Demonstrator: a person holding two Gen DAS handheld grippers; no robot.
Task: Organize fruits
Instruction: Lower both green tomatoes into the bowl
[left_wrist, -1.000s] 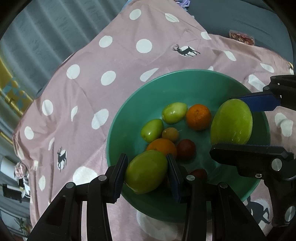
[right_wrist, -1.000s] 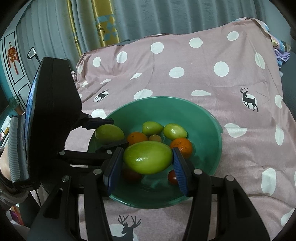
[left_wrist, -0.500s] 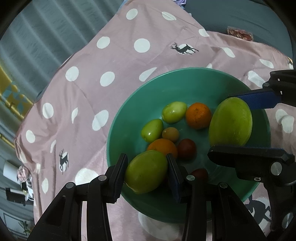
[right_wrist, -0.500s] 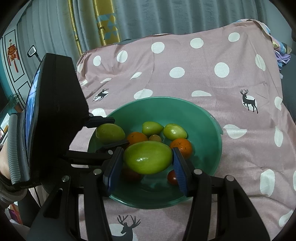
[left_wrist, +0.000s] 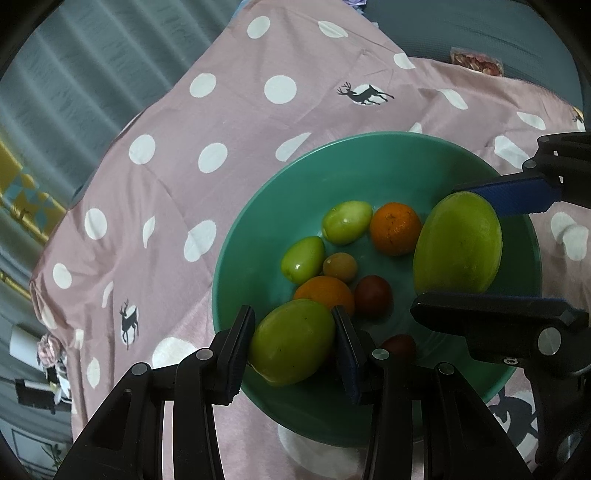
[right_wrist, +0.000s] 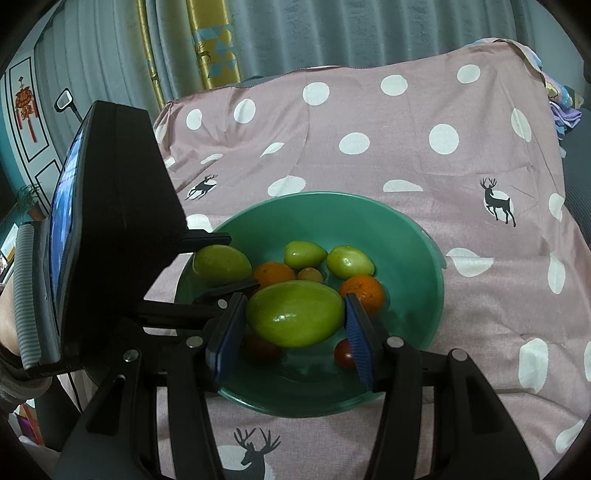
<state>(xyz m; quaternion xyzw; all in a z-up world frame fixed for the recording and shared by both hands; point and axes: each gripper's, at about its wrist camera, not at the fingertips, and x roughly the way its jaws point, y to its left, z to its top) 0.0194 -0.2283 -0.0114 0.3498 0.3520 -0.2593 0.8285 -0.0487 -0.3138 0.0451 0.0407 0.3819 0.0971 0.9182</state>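
The left gripper (left_wrist: 293, 347) is clamped on one green mango (left_wrist: 291, 341) at the near-left rim of the bowl. The right gripper (right_wrist: 295, 319) is clamped on a second, larger green mango (right_wrist: 295, 317) over the near part of the same bowl; both fruits are held above it.

Inside the green bowl (right_wrist: 406, 236) I count two oranges (right_wrist: 362, 293), two small green fruits (right_wrist: 349, 262), one small yellow-brown fruit (right_wrist: 309, 274) and two dark red fruits (right_wrist: 343, 354). They lie close together in the middle, and several touch each other.

The bowl stands on a pink cloth (right_wrist: 369, 110) with white dots and dark deer figures. Behind the bowl and to its right the cloth is bare up to its far edge. Beyond that edge hang grey curtains (right_wrist: 332, 29) with a yellow patterned strip (right_wrist: 214, 40). At the far right of the cloth lies some coloured fabric (right_wrist: 565, 107).
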